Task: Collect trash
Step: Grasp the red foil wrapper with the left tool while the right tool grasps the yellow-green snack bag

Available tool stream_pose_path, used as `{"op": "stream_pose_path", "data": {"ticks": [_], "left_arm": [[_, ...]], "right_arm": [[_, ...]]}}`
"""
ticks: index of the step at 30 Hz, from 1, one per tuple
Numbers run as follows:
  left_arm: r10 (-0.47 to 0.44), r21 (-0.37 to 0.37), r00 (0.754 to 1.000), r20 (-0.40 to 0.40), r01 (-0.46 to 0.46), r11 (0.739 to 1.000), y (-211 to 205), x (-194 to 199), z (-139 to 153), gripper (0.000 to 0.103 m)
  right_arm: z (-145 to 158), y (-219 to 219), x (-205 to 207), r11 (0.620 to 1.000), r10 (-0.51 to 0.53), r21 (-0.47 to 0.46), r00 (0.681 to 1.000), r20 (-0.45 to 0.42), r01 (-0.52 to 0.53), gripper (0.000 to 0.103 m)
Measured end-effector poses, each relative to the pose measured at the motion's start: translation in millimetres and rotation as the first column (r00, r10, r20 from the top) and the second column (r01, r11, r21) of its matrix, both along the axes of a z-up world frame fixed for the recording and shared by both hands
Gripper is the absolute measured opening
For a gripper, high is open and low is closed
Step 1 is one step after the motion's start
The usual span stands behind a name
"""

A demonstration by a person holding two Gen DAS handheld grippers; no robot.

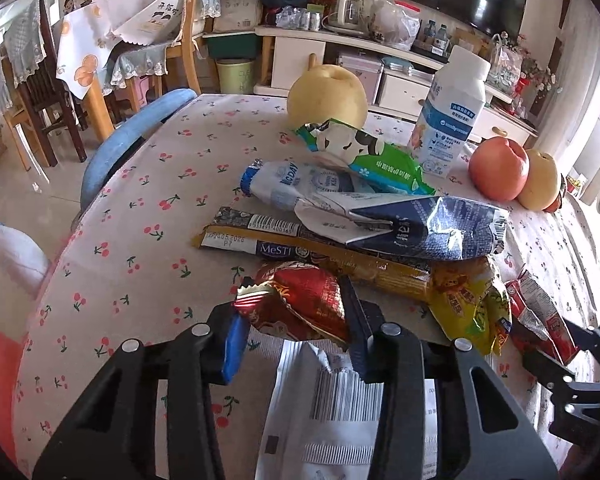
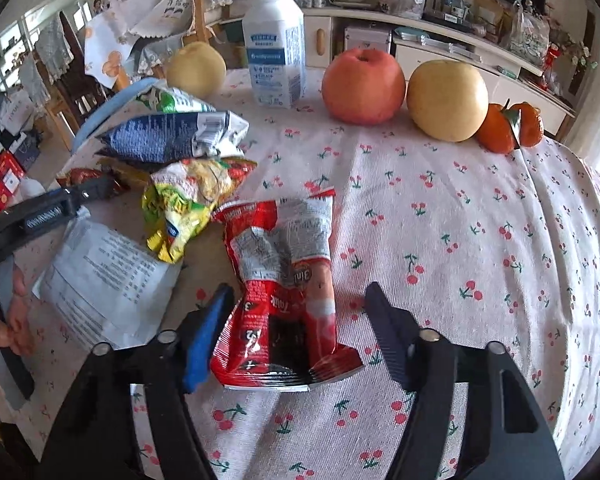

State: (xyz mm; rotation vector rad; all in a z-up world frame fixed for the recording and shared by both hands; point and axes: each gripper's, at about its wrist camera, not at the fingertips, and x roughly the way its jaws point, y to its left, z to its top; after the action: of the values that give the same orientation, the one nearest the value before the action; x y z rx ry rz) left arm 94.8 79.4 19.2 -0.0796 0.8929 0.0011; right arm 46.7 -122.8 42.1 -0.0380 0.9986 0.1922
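Note:
Several crumpled wrappers lie on the cherry-print tablecloth. In the left wrist view, my left gripper (image 1: 296, 300) has its fingers on either side of a red and gold wrapper (image 1: 300, 300), which fills the gap; whether they clamp it is unclear. Beyond lie a long brown wrapper (image 1: 300, 248), a dark blue pouch (image 1: 420, 228), a white tube wrapper (image 1: 296, 186), a green wrapper (image 1: 380, 160) and a yellow wrapper (image 1: 468, 304). A white paper packet (image 1: 348, 412) lies under the gripper. My right gripper (image 2: 300, 304) is open around a red and white sachet (image 2: 288, 288).
A white bottle (image 2: 276, 40), a red apple (image 2: 362, 86), yellow pears (image 2: 446, 100) (image 2: 196, 68) and tangerines (image 2: 512, 126) stand at the far side of the table. A blue chair back (image 1: 140, 132) sits at the table's left edge. The left gripper's body (image 2: 48, 212) crosses the right view.

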Motion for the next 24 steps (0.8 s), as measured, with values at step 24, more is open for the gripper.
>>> {"op": "stream_pose_path", "data": {"ticks": [24], "left_arm": [[0.003,-0.036,0.998,0.068,-0.001,0.999,20.4,-42.6,28.4,0.042]], "right_arm": [[35.2,19.4,-12.3,0.995,0.018,0.096,0.991,0.135,-0.031,0.089]]}}
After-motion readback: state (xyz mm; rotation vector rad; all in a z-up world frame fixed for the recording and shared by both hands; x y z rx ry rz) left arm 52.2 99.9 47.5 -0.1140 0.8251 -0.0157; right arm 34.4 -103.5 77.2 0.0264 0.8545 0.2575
